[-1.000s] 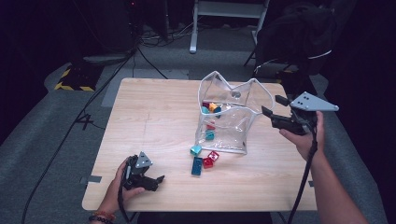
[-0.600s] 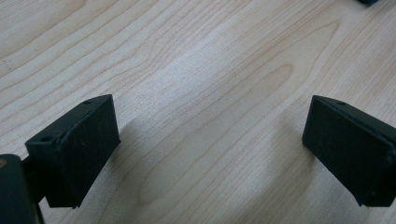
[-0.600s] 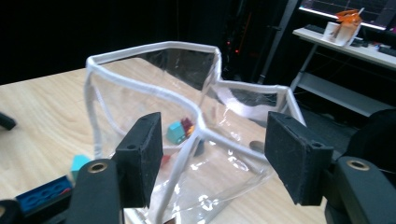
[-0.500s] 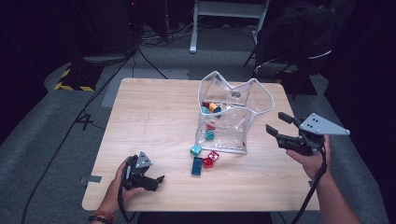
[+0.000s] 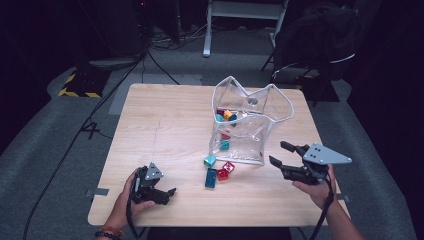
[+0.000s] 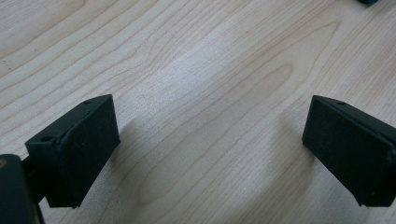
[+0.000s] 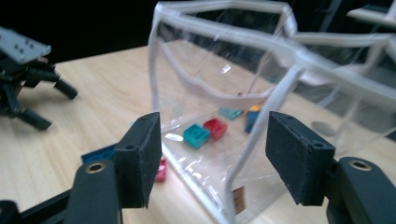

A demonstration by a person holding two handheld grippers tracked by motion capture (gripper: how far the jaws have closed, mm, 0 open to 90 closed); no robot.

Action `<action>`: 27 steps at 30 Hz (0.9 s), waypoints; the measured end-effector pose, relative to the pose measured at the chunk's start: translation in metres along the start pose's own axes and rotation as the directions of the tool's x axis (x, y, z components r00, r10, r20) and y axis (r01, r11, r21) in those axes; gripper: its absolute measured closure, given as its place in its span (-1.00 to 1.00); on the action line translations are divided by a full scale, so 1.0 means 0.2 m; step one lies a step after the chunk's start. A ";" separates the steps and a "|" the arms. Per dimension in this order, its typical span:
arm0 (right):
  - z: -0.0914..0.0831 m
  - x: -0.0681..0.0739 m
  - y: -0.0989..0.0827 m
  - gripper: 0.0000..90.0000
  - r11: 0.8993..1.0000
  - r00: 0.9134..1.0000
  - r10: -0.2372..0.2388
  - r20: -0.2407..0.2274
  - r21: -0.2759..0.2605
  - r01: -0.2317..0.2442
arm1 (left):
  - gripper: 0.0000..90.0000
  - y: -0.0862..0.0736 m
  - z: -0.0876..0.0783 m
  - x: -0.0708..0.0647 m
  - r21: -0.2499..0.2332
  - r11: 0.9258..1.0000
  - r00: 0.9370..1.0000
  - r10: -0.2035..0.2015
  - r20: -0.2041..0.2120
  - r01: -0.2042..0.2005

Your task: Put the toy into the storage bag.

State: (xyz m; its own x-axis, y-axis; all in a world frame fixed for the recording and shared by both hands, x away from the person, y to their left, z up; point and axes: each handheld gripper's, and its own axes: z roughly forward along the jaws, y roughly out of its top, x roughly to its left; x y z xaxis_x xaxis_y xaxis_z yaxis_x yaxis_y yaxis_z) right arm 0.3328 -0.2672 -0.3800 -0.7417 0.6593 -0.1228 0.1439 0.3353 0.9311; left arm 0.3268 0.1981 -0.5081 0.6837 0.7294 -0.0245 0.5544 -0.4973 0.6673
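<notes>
A: We see the clear bag (image 5: 248,131) lying on the right half of the table (image 5: 165,130), its open mouth toward the far edge and its closed bottom toward the near edge. A few small bricks sit inside it; from the right gripper view we make out a teal one (image 7: 196,135) and a red one (image 7: 215,128) through the plastic.

B: And outside it, just off the bag's near-left corner, we count three loose pieces: a small teal brick (image 5: 209,160), a long blue brick (image 5: 211,178) and a red brick (image 5: 225,170) close beside it.

A: The right gripper (image 5: 286,155) sits near the right edge of the table, just beside the bag's near-right corner. Its jaws are spread wide and hold nothing; in its own view the bag's white-edged corner stands in line with the gap, farther off, and the pads are not on it.

B: The left gripper (image 5: 168,195) is at the near-left part of the table, well apart from the bag. Its jaws (image 6: 210,154) are wide too, with bare wood between them.
</notes>
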 end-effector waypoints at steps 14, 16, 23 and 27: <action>0.30 0.15 -0.20 -0.18 0.989 0.988 0.012 -0.156 0.147 0.011 | -0.91 0.00 0.00 0.00 0.000 1.000 1.000 0.000 0.001 0.000; 0.35 0.18 -0.21 -0.18 0.985 0.985 0.001 -0.173 0.171 0.029 | -0.91 0.00 0.00 0.00 0.001 1.000 1.000 0.000 0.001 0.000; 0.51 0.27 -0.25 -0.18 0.971 0.973 -0.026 -0.228 0.226 0.079 | -0.91 0.00 0.00 0.00 0.000 1.000 1.000 0.000 0.000 0.000; 0.59 0.33 -0.27 -0.18 0.963 0.966 -0.034 -0.258 0.249 0.100 | -0.91 0.00 0.00 0.00 0.000 1.000 1.000 0.000 0.000 0.000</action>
State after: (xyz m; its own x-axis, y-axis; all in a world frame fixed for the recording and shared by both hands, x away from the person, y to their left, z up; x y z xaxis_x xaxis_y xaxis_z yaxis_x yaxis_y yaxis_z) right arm 0.3542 -0.1624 -0.4782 -0.8899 0.4520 -0.0617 0.2273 0.5565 0.7992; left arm 0.3268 0.1981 -0.5080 0.6839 0.7292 -0.0244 0.5544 -0.4977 0.6670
